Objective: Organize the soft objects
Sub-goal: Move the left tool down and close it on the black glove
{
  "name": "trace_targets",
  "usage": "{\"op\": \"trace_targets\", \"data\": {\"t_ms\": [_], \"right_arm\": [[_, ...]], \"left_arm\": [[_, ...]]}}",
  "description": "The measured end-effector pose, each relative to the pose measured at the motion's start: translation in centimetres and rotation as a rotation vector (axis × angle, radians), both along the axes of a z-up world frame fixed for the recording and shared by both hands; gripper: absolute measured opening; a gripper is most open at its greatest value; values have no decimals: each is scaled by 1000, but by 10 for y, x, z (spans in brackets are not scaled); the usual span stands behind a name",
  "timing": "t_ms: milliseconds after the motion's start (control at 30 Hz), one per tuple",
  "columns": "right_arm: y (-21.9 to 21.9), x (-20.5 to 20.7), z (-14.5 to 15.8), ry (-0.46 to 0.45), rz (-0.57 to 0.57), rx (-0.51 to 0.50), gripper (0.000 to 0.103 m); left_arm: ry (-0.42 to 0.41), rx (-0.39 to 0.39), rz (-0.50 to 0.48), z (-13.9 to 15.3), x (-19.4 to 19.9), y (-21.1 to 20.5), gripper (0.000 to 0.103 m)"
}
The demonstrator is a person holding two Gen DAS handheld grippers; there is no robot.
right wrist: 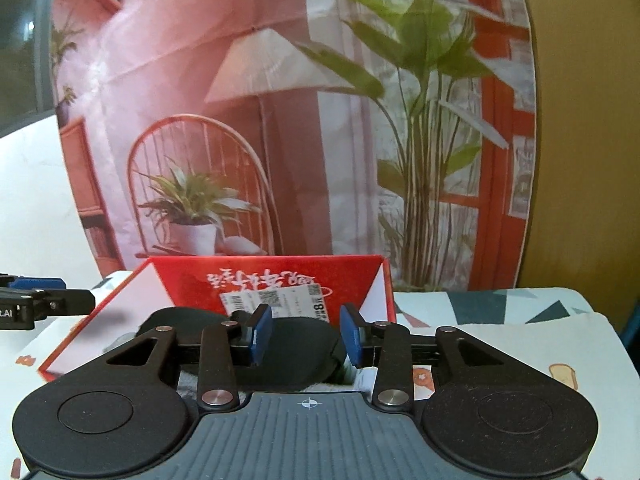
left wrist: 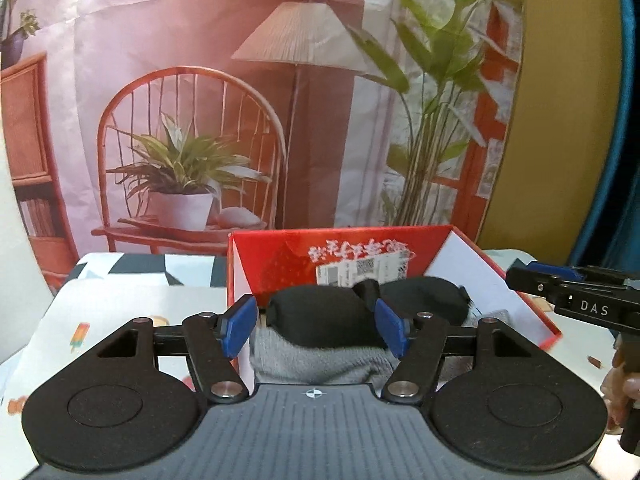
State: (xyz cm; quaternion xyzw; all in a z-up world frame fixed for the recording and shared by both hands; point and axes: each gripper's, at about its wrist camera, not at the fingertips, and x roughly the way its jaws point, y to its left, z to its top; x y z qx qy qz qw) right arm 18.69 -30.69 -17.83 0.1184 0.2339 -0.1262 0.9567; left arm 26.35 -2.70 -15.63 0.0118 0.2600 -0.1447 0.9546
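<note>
Even indoor light, warm cast; fisheye bending at edges; backdrop (right wrist: 280,100) beyond tongs soft, slight motion blur

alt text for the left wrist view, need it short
The open left gripper hovers at the near edge of a red cardboard box holding a rolled black cloth bundle on top of grey fabric. The right gripper enters from the right edge; behind the box hangs a printed backdrop of a chair, lamp and plants.
</note>
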Motion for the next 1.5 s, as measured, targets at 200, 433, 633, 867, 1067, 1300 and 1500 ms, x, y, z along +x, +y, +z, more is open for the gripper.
{"op": "trace_targets", "data": {"t_ms": [200, 433, 633, 867, 1067, 1300, 1500], "right_arm": [[23, -42, -5, -32, 29, 5, 38], [46, -88, -31, 5, 40, 71, 38], [61, -114, -65, 92, 37, 126, 38], [82, -124, -93, 171, 68, 164, 51], [90, -124, -106, 206, 78, 158, 55], [93, -124, -118, 232, 94, 162, 55], [98, -123, -121, 233, 106, 153, 57]], "left_arm": [[21, -25, 4, -16, -41, 12, 68], [102, -128, -5, -44, -78, 25, 68], [199, -137, 11, -88, -92, 29, 68], [262, -141, 10, -118, -97, 30, 68], [283, -120, -18, -130, -100, 25, 68], [297, -113, -39, -136, -104, 23, 67], [316, -130, -47, -143, -103, 23, 64]]}}
